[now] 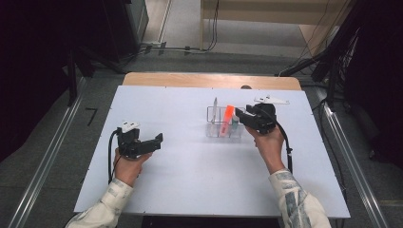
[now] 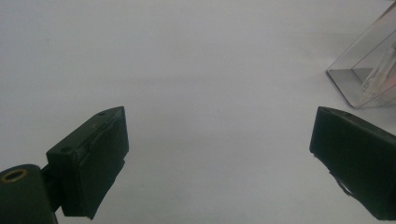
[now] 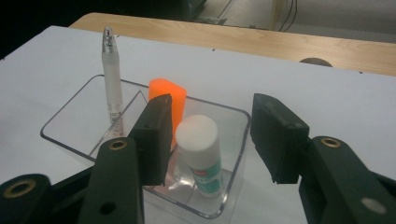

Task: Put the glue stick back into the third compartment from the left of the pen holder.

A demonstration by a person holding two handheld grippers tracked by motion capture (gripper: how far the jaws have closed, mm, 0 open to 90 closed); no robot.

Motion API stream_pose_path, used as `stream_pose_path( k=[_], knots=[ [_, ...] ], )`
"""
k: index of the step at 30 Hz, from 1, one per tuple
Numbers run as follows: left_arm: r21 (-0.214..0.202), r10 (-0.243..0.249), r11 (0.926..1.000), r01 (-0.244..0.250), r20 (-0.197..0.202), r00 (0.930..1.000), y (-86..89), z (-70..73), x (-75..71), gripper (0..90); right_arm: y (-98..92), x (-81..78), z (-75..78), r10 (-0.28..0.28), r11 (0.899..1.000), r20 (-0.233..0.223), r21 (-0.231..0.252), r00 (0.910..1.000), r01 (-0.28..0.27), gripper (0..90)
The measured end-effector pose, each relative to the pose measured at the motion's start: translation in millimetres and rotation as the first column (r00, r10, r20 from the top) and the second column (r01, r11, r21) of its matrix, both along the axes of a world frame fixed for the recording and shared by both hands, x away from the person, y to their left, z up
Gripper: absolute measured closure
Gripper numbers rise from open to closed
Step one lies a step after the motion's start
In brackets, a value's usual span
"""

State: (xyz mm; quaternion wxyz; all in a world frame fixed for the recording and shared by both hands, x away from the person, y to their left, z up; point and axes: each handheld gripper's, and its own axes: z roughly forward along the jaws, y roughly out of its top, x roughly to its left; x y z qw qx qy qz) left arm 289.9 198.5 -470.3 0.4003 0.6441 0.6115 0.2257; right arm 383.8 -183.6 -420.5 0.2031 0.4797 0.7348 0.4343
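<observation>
The right gripper's fingers (image 3: pixel 280 140) stand apart with nothing pressed between them; the glue stick (image 3: pixel 201 154) shows in the gap but sits lower, inside the clear plastic organiser (image 3: pixel 233 186), and neither pad touches it. That right gripper (image 1: pixel 247 118) hangs just over the organiser's right end in the high view, held in the person's right hand (image 1: pixel 268 142). The glue stick stands upright, white cap up, in the compartment nearest this gripper. Just behind it, in the same end of the organiser, stands an orange marker (image 3: pixel 170 100), tilted slightly, with its top higher than the glue stick's cap. A translucent white pen (image 3: pixel 112 74) stands upright in the far compartment, well apart from the other two. The organiser (image 1: pixel 223 124) rests on the white table (image 1: pixel 190 166), right of centre. The left gripper (image 1: pixel 154 142) is well away to the left, low over bare table, in the left hand (image 1: pixel 128 164); its fingers (image 2: pixel 93 163) are spread wide and hold nothing, and a corner of the organiser (image 2: pixel 364 74) shows beyond them.
</observation>
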Motion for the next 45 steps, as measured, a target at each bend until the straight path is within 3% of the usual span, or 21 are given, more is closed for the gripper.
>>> stream_pose_path(
  k=[12,19,26,45],
  knots=[
    [0.005,0.001,1.0,-0.001,0.0,1.0,-0.3,-1.0,0.3,4.8,-22.9,-13.9,-9.3,-0.008,1.0,0.002,0.007,1.0,0.008,36.8],
    [0.007,0.005,1.0,-0.005,0.001,1.0,-0.5,-0.8,0.2,4.8,-39.4,-25.0,-16.2,-0.005,1.0,-0.025,0.006,0.9997,0.005,28.8],
    [0.009,0.012,0.9999,-0.013,0.004,0.9999,-0.3,-0.3,-0.3,4.7,-51.9,-31.9,-25.1,-0.023,0.999,-0.039,-0.048,0.999,0.021,27.0],
    [0.002,0.028,0.9996,-0.028,0.024,0.9993,10.0,2.5,-12.3,4.8,-79.9,-51.7,-34.6,-0.05,0.995,-0.073,-0.092,0.9961,0.043,26.5]
  ],
)
